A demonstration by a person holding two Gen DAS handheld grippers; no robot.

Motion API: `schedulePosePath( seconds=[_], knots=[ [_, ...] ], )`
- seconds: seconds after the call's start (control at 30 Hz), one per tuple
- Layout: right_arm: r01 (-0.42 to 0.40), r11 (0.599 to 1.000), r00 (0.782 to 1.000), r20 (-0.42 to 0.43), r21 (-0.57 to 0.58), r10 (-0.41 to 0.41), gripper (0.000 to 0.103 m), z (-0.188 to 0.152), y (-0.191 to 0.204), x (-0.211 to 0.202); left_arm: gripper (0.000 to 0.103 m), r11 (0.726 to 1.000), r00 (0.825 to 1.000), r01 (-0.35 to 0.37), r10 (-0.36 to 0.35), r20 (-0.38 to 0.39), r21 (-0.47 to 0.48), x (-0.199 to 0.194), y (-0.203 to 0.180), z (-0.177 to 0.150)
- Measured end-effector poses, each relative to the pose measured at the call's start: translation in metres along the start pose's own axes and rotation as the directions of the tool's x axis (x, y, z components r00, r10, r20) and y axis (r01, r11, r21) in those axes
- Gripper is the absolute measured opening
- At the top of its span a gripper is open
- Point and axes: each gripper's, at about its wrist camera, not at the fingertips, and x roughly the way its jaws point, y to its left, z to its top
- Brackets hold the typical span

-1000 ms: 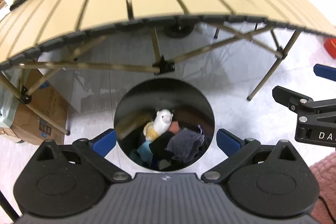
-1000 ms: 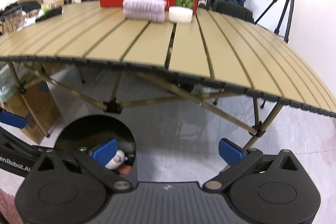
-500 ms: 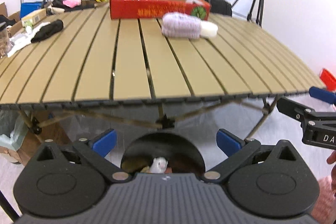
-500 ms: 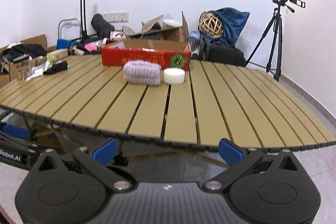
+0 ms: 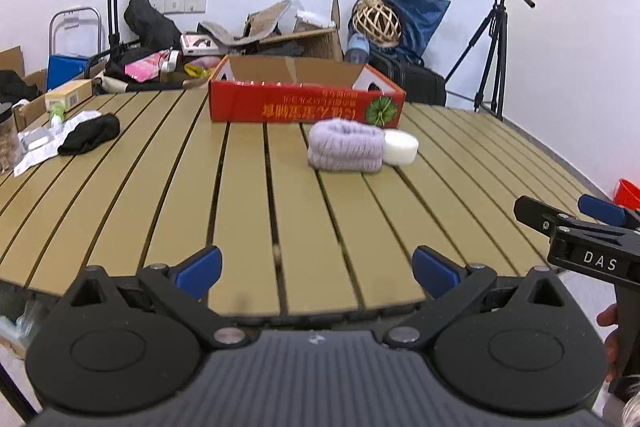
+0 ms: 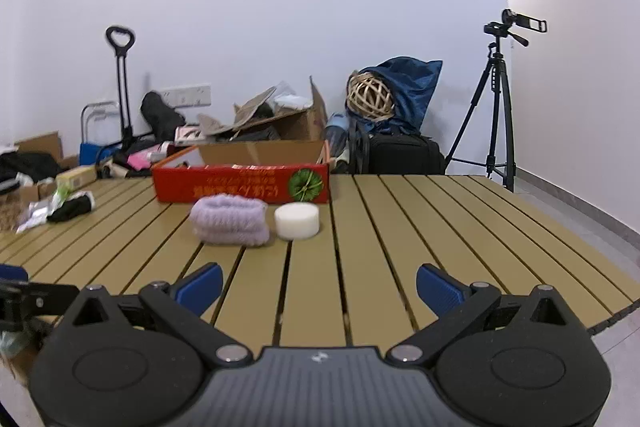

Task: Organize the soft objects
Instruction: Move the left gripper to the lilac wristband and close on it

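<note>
Fuzzy ribbed lilac knit roll (image 5: 345,151) touches smooth white foam disc (image 5: 401,146) on slatted tan table (image 5: 244,211); left gripper (image 5: 316,271) & right gripper (image 6: 319,287) level at near edge, both wide open, empty

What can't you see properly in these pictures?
- Inside of the red cardboard box: both views, its own front wall hides it.
- Box lettering: blurred, unreadable.
- Back of the round white foam puck: left view, the fluffy lilac knitted roll overlaps it.
- Small items beside the black cloth: too small.
</note>
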Motion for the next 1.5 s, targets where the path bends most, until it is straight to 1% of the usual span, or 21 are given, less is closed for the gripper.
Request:
schedulePosePath(
  seconds=[0.17, 0.3, 0.53, 0.6, 0.67, 0.73, 0.87, 0.97, 1.03, 1.17, 1.27, 1.5],
  knots=[
    [-0.008, 0.999, 0.999, 0.047, 0.037, 0.006, 0.103, 0.009, -0.01, 0.021, 0.103, 1.0, 0.998, -0.022, 0.022, 0.052, -0.001, 0.018, -0.008, 0.014],
    [-0.01, 1.0, 0.996, 0.086, 0.024, 0.008, 0.103, 0.012, -0.01, 0.037, 0.103, 0.999, 0.996, -0.043, 0.041, 0.082, 0.016, 0.034, -0.015, 0.026],
    [0.042, 0.999, 0.988, 0.148, -0.023, -0.038, 0.103, 0.014, -0.013, 0.066, 0.103, 0.998, 0.996, -0.056, 0.054, 0.076, 0.024, 0.077, -0.027, 0.041],
    [0.057, 0.998, 0.984, 0.17, -0.024, -0.052, 0.103, 0.015, -0.017, 0.072, 0.103, 0.998, 0.995, -0.055, 0.054, 0.085, 0.015, 0.089, -0.031, 0.047],
    [0.068, 0.998, 0.981, 0.18, -0.012, -0.064, 0.103, 0.017, -0.023, 0.079, 0.103, 0.999, 0.996, -0.048, 0.048, 0.074, -0.001, 0.103, -0.035, 0.055],
    [0.085, 0.996, 0.98, 0.181, 0.005, -0.084, 0.103, 0.019, -0.029, 0.085, 0.103, 0.999, 0.997, -0.041, 0.042, 0.059, -0.026, 0.118, -0.038, 0.062],
    [0.097, 0.993, 0.978, 0.177, 0.06, -0.106, 0.103, 0.02, -0.047, 0.094, 0.103, 0.997, 0.998, -0.057, 0.058, 0.024, -0.053, 0.149, -0.046, 0.072],
    [0.114, 0.989, 0.976, 0.174, 0.095, -0.129, 0.103, 0.017, -0.061, 0.101, 0.103, 0.996, 0.996, -0.086, 0.086, 0.03, -0.013, 0.164, -0.057, 0.076],
    [0.13, 0.984, 0.975, 0.166, 0.119, -0.149, 0.103, 0.015, -0.07, 0.105, 0.103, 0.994, 0.994, -0.104, 0.102, 0.04, 0.039, 0.172, -0.066, 0.076],
    [0.134, 0.972, 0.976, 0.146, 0.195, -0.164, 0.103, 0.008, -0.087, 0.109, 0.103, 0.982, 0.988, -0.154, 0.149, 0.047, 0.11, 0.189, -0.08, 0.076],
    [0.137, 0.961, 0.975, 0.136, 0.239, -0.173, 0.103, 0.003, -0.096, 0.11, 0.103, 0.974, 0.982, -0.189, 0.185, 0.045, 0.124, 0.202, -0.086, 0.078],
    [0.127, 0.948, 0.977, 0.13, 0.292, -0.171, 0.103, -0.002, -0.101, 0.115, 0.103, 0.967, 0.974, -0.226, 0.226, 0.013, 0.117, 0.225, -0.083, 0.086]
  ],
)
